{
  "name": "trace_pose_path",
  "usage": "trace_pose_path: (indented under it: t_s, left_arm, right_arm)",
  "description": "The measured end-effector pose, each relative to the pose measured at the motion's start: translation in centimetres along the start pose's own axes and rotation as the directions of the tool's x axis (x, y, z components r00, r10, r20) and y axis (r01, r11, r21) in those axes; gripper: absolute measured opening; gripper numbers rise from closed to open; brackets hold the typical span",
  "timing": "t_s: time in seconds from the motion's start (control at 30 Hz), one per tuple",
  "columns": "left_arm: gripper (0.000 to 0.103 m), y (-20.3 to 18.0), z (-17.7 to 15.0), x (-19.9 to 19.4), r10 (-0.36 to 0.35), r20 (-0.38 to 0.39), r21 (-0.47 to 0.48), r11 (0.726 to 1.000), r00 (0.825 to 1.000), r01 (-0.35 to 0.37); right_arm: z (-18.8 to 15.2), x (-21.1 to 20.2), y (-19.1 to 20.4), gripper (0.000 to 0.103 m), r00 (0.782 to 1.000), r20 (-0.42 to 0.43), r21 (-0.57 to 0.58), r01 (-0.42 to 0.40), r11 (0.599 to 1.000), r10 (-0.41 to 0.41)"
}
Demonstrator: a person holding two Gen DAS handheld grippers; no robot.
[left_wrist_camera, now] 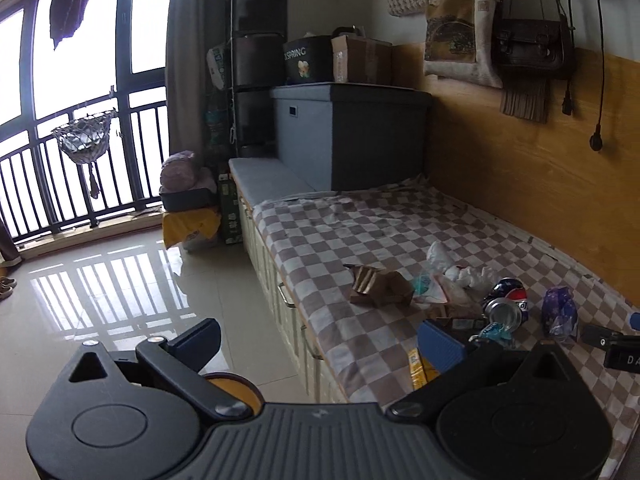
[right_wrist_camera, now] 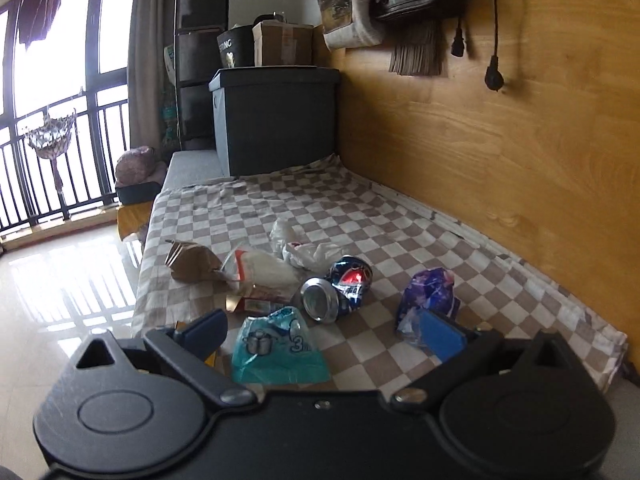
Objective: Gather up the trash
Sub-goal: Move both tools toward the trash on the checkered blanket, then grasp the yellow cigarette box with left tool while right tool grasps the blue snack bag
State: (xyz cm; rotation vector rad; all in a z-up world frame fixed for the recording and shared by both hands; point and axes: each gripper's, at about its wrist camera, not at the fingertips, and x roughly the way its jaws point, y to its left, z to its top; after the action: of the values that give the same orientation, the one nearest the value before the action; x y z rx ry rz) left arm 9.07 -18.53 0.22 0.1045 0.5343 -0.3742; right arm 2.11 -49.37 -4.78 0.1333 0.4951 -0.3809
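Observation:
Trash lies on a checked brown-and-white bedcover (right_wrist_camera: 360, 224). There is a crushed blue Pepsi can (right_wrist_camera: 340, 288), a teal plastic wrapper (right_wrist_camera: 276, 348), a purple wrapper (right_wrist_camera: 430, 296), a brown cardboard piece (right_wrist_camera: 192, 266), a clear bag with red trim (right_wrist_camera: 264, 272) and white plastic (right_wrist_camera: 308, 254). My right gripper (right_wrist_camera: 324, 332) is open over the near edge, the teal wrapper between its fingers. My left gripper (left_wrist_camera: 320, 344) is open and empty, left of the pile, over the bed edge. The can (left_wrist_camera: 506, 304), cardboard (left_wrist_camera: 380, 284) and a yellow wrapper (left_wrist_camera: 420, 368) show there.
A grey storage box (right_wrist_camera: 276, 120) with cartons on top stands at the bed's far end. A wooden wall panel (right_wrist_camera: 500, 140) runs along the right, with bags and cables hanging. Glossy tiled floor (left_wrist_camera: 100, 300) lies left, with a balcony railing (left_wrist_camera: 60, 168) behind.

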Motion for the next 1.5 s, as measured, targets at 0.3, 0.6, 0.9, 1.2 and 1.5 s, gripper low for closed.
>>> trace_pose_path:
  t_s: [0.3, 0.6, 0.9, 1.2, 1.5]
  left_arm:
    - [0.103, -4.0, -0.8, 8.3, -0.094, -0.169, -0.066, 0.994, 0.981, 0.084]
    - [0.103, -5.5, -3.8, 13.2, -0.158, -0.304, -0.103, 0.986, 0.939, 0.133]
    - [0.103, -7.9, -4.3, 17.2, -0.229, -0.323, -0.176, 0.968, 0.918, 0.179]
    - [0.097, -12.0, -5.0, 20.4, -0.127, -0.399, -0.083, 0.991, 0.908, 0.103]
    - [0.066, -13.0, -6.2, 22.2, -0.052, -0.450, 0.012, 0.998, 0.891, 0.065]
  right_arm:
    - [0.0, 9.2, -1.4, 0.103, 0.982, -0.127, 0.138, -0.124, 0.983, 0.142]
    - [-1.7, 17.0, 1.5, 0.088, 0.923, -0.282, 0.104, -0.242, 0.965, 0.262]
    - [-2.9, 16.9, -0.2, 0.049, 0.913, -0.302, 0.125, -0.246, 0.961, 0.273]
    - [-3.8, 13.2, -3.8, 0.042, 0.936, -0.315, 0.134, -0.122, 0.983, 0.159]
    - [-3.9, 13.9, -4.0, 0.048, 0.922, -0.345, 0.122, -0.142, 0.982, 0.176]
